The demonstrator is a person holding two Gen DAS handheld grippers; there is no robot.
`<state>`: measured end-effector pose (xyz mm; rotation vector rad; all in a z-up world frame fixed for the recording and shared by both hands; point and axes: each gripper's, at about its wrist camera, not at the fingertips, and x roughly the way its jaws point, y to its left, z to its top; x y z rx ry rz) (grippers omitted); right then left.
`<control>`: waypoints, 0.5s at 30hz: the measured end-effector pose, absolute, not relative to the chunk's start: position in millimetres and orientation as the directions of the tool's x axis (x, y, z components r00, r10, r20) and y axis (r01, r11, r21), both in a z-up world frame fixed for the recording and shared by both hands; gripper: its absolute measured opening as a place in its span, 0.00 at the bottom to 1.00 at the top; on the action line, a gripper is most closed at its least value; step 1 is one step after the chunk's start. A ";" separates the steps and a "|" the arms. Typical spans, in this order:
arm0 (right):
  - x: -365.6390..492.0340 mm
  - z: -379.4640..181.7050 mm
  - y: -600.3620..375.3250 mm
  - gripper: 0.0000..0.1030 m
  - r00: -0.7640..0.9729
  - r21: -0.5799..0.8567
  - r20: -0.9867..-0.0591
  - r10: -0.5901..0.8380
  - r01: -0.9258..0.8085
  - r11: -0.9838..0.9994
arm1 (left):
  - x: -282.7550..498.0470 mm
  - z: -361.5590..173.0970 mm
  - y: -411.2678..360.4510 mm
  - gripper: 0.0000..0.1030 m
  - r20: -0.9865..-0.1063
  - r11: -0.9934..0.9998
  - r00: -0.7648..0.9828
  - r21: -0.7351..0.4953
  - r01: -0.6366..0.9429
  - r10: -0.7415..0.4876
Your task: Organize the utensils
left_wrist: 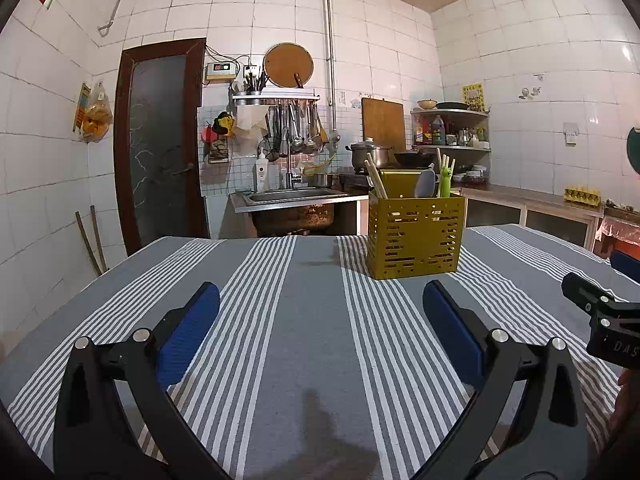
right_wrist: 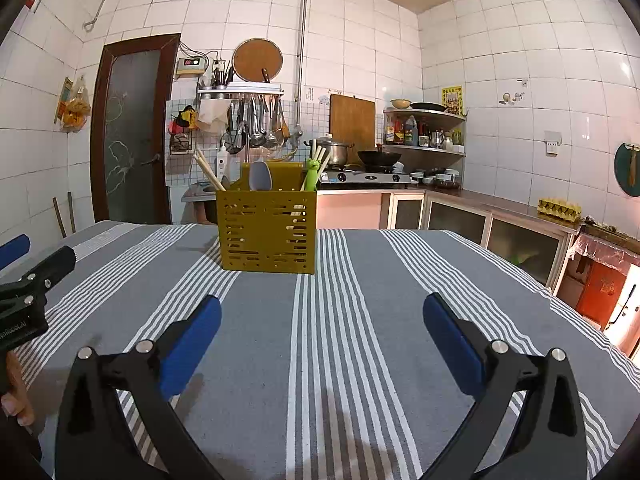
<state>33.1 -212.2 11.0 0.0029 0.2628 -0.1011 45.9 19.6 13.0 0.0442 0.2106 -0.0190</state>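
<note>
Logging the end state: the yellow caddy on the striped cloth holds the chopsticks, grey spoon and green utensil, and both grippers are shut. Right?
Not quite. Both grippers are open: the left gripper and right gripper show spread jaws in their own wrist views, holding nothing. The yellow caddy does hold the chopsticks, grey spoon and green utensil.

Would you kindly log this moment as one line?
left tool: open, empty | right tool: open, empty | yellow holder: upright on striped cloth, holds utensils
</note>
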 end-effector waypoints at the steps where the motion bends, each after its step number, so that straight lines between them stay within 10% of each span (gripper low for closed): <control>1: 33.1 11.1 -212.4 0.96 0.961 -0.010 -0.259 -0.099 0.100 0.995 | 45.7 13.0 20.0 0.95 -0.208 0.999 0.978 0.042 0.023 -0.014; 15: 31.9 11.1 -212.6 0.96 0.961 -0.016 -0.257 -0.100 0.099 0.995 | 44.7 12.7 19.8 0.95 -0.206 0.999 0.978 0.044 0.024 -0.014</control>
